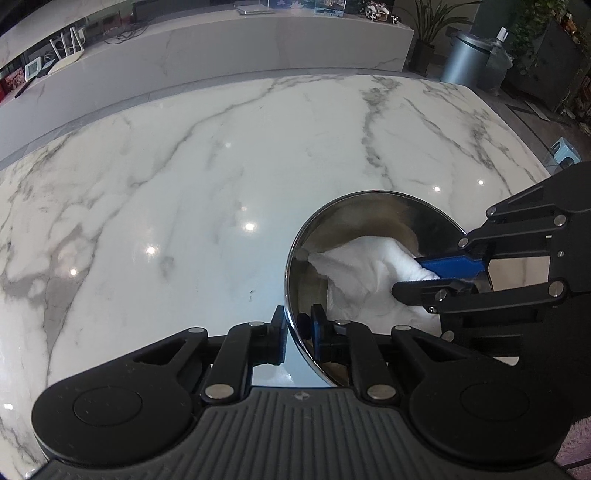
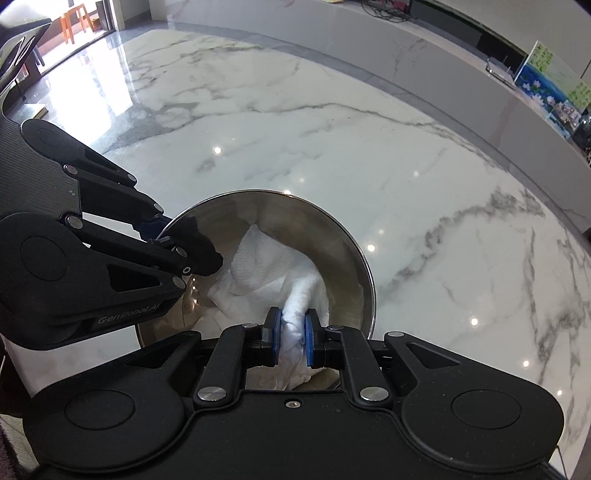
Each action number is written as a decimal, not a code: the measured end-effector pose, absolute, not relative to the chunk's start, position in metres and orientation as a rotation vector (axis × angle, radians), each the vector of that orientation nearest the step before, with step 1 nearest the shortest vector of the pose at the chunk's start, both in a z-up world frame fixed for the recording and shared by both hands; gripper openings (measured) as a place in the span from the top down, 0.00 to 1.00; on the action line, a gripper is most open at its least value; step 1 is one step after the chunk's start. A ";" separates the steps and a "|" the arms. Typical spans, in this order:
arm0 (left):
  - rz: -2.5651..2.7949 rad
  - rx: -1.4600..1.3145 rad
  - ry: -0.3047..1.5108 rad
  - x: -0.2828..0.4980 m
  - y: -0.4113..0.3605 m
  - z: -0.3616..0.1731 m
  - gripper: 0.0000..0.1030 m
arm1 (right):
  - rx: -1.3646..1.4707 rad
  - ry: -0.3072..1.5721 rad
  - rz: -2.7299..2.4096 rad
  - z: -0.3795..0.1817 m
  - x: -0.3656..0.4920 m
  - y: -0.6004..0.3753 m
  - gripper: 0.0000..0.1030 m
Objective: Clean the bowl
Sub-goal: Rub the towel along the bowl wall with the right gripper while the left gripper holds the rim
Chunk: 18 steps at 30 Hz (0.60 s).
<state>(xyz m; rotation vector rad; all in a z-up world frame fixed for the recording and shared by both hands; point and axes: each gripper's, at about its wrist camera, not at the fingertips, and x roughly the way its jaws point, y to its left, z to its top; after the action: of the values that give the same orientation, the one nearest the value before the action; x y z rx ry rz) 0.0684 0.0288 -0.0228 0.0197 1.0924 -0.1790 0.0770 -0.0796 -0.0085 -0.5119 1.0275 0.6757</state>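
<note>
The left gripper (image 1: pixel 298 328) is clamped on the near rim of the steel bowl (image 1: pixel 354 210), one finger outside the wall and the blue-padded finger inside, so the thin metal edge runs between them. In this left wrist view the bowl stands tilted on the white marble table (image 1: pixel 221 155), its mouth turned toward the camera, at the right of the tabletop. A white cloth (image 1: pixel 362 269) lies crumpled inside the bowl, reaching from the left wall down to the lower rim. The right gripper (image 1: pixel 424 275) comes in from the right edge and is closed on the right end of that cloth, a blue pad showing above the fabric. Beyond the table a long pale counter (image 1: pixel 277 44) runs across the background, with a grey bin (image 1: pixel 467 59) and potted plants (image 1: pixel 432 22) at the far right.

From the right wrist view, the right gripper (image 2: pixel 291 330) pinches a bunched fold of the cloth (image 2: pixel 273 269) tightly between its two blue pads (image 2: pixel 274 338), just above the bowl's near edge. The rest of the cloth spreads up across the inner wall of the bowl (image 2: pixel 332 236). The left gripper (image 2: pixel 164 236) enters from the left and grips the bowl's left rim, its dark finger lying over the inside of the wall. The bowl sits near the front of the marble table (image 2: pixel 332 129), which stretches away with grey veins and bright light spots.
</note>
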 end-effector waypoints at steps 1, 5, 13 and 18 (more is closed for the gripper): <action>-0.179 0.021 1.092 0.069 0.029 -0.023 0.89 | -0.517 1.017 0.668 -0.007 0.078 -0.079 0.90; -0.180 0.037 1.085 0.069 0.028 -0.023 0.88 | -0.520 0.976 0.655 0.002 0.083 -0.080 0.90; -0.185 0.050 1.075 0.070 0.027 -0.023 0.88 | -0.523 0.979 0.653 0.001 0.090 -0.082 0.90; -0.176 0.037 1.061 0.072 0.028 -0.024 0.88 | -0.512 1.011 0.649 -0.003 0.090 -0.083 0.90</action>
<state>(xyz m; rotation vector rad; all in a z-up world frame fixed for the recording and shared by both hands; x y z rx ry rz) 0.0723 0.0276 -0.0238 0.0365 1.0611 -0.1762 0.0903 -0.0830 -0.0035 -0.5116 1.0108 0.6490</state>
